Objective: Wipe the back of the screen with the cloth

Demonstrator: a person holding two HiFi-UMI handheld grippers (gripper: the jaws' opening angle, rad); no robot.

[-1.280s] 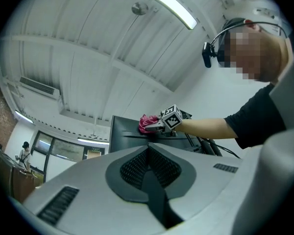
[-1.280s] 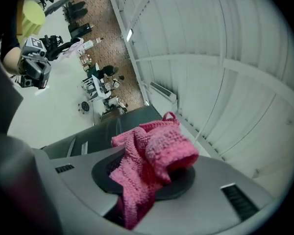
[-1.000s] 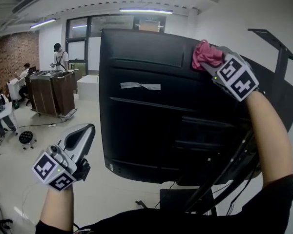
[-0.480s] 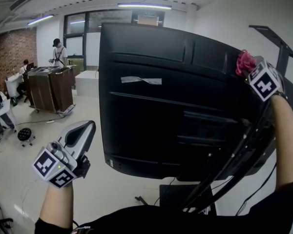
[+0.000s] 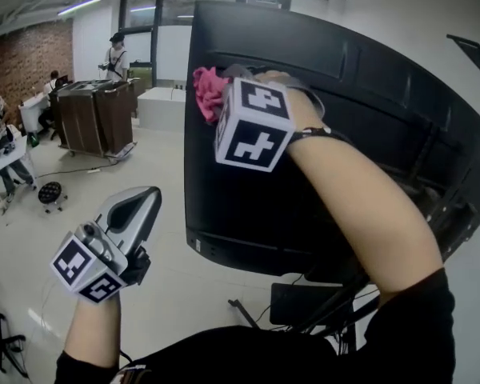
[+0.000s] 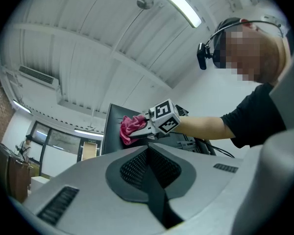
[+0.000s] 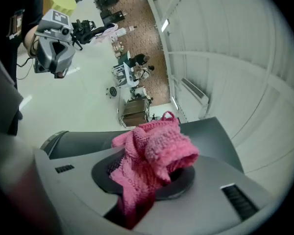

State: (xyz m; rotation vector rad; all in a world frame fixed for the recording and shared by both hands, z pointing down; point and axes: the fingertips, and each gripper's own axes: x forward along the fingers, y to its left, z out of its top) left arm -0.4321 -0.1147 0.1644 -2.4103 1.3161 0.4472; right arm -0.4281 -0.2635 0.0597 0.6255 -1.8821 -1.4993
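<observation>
step: wiping | right gripper (image 5: 226, 86) clamps cloth (image 5: 207, 91) at screen (image 5: 360, 134) back, top left edge | left gripper (image 6: 149, 153) jaws together, empty, near left | next: probably sweep cloth lower, keeping contact

Pink cloth (image 7: 154, 155) pinched between fingers (image 7: 235, 195), dark screen (image 7: 213, 131) behind

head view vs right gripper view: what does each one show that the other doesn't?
Head view only: the marker cube on the right hand-held gripper, the forearm, and the cloth at the screen's upper-left edge. Right gripper view only: its jaws clamped on the cloth's folds. Both: the pink cloth, and the left hand-held gripper held off the screen.
</observation>
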